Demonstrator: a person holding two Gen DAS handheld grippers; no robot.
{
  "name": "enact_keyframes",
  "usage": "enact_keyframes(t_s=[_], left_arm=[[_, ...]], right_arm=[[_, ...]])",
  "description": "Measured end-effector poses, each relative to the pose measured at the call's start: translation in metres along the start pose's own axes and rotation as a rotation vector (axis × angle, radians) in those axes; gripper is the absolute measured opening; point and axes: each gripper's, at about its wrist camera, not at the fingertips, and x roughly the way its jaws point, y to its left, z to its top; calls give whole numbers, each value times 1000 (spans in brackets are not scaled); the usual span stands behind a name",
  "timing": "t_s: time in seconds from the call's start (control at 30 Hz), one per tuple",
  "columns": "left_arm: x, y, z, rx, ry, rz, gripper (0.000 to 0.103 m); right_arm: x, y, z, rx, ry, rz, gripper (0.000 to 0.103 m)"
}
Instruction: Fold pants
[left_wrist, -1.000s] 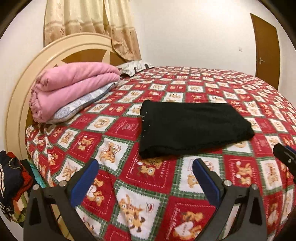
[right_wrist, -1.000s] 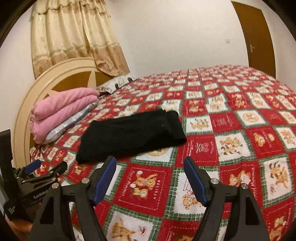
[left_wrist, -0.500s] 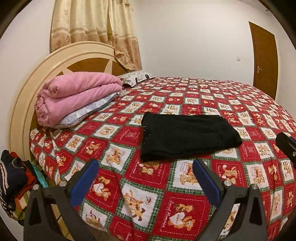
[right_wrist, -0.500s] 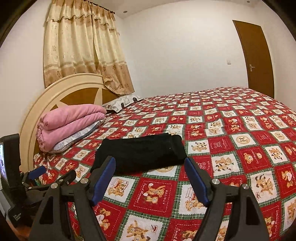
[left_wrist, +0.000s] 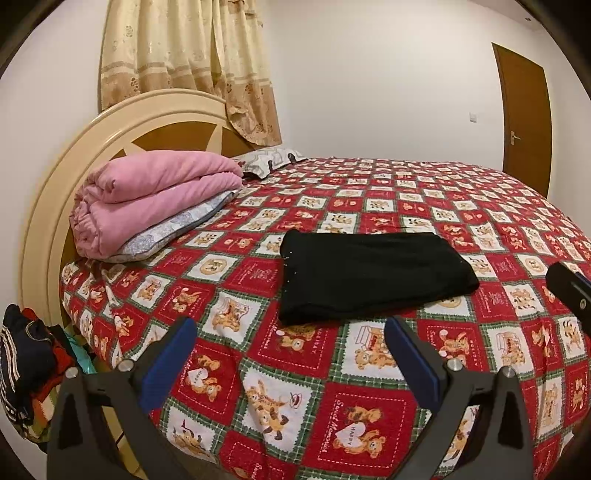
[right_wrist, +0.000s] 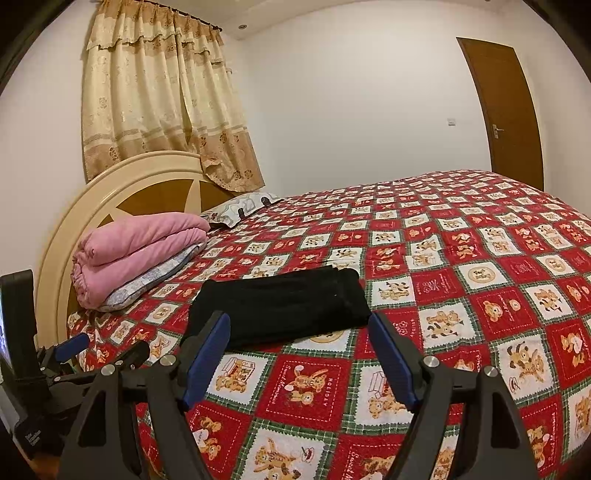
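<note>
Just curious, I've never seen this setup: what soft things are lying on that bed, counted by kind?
Folded black pants: 1
Folded pink blanket: 1
Pillows: 2, a grey patterned pillow under the blanket and a white patterned pillow by the cream headboard
Total: 4

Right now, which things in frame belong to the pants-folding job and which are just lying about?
Job:
- black pants, folded flat on the bedspread
- left gripper, open, empty
- right gripper, open, empty

Lying about:
- pink blanket on a pillow by the headboard
- clothes pile beside the bed
- curtain
- door
</note>
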Motion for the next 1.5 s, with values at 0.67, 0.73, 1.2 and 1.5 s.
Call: enact_keyframes(t_s=[0.67, 0.73, 1.2, 1.5], left_arm=[[-4, -1, 3, -3, -11, 7, 103], [-5, -1, 3, -1, -13, 9, 103], [-3, -2, 5, 7, 1, 17, 103], [-3, -2, 6, 15, -8, 34, 103]], right_arm=[[-2, 0, -1, 10, -11, 0, 79], [-3, 0, -1, 11, -12, 0, 79], [-6, -1, -1, 17, -19, -5, 79], [-6, -2, -1, 16, -21, -12, 79]])
